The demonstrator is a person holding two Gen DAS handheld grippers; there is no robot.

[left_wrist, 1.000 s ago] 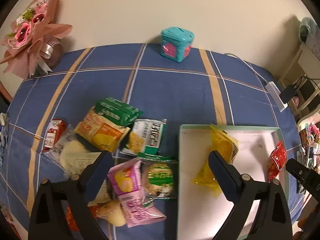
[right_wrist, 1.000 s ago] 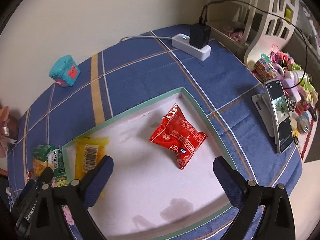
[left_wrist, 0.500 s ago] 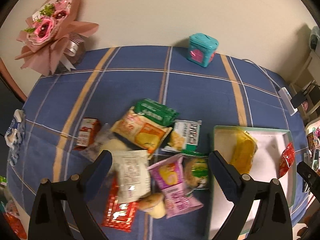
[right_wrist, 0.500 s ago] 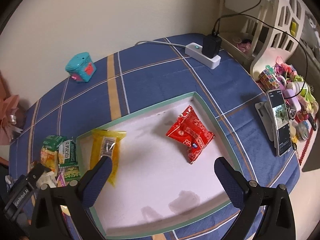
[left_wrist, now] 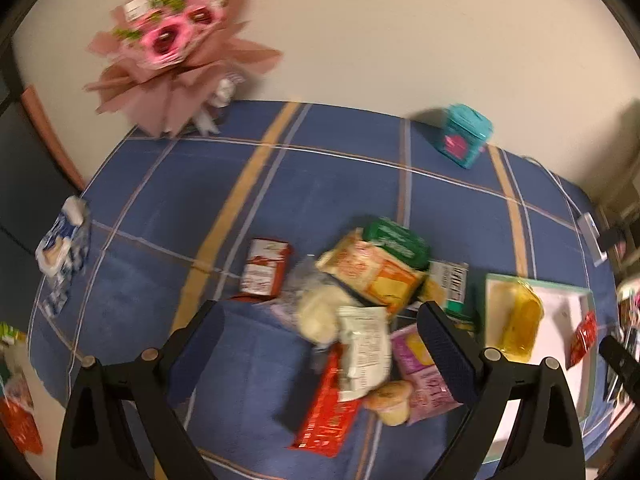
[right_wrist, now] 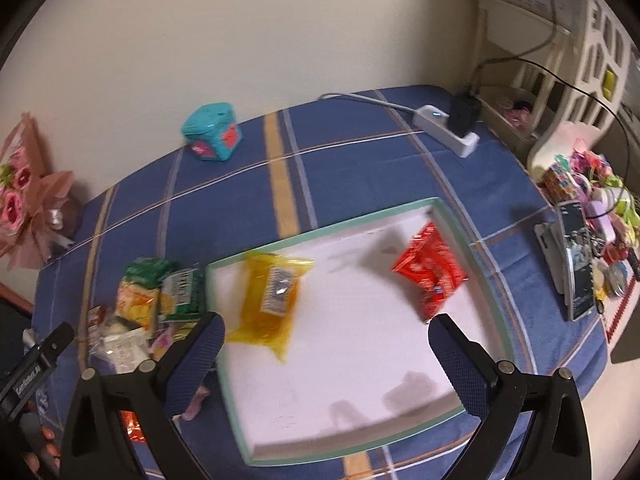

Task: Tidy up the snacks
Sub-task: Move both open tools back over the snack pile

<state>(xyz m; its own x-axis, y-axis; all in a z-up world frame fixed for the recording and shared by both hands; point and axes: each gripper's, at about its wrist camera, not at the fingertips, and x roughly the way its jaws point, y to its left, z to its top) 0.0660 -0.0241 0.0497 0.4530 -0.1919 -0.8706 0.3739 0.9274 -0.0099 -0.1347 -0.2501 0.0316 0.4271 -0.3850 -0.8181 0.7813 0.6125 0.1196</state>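
A white tray with a green rim (right_wrist: 468, 248) lies on the blue checked tablecloth. In it are a yellow packet (right_wrist: 272, 300) and a red packet (right_wrist: 432, 276). The tray rim (left_wrist: 490, 280) also shows at the right of the left wrist view. A heap of snack packets (left_wrist: 360, 300) lies left of the tray: an orange bag (left_wrist: 372, 272), a green pack (left_wrist: 396, 236), a white sachet (left_wrist: 366, 348), a pink pack (left_wrist: 420, 376), red packs. My left gripper (left_wrist: 320, 360) is open and empty above the heap. My right gripper (right_wrist: 324, 356) is open and empty above the tray.
A teal box (left_wrist: 466, 136) and a pink bouquet (left_wrist: 176, 60) stand at the table's back. A white power strip (right_wrist: 448, 128) lies back right. A phone on a stand (right_wrist: 576, 264) and trinkets sit on the right edge. A blue-white pack (left_wrist: 64, 248) lies far left.
Both grippers have pulled back and swung left. The left view now centres on the snack heap, with the tray further right. The packets have not moved.
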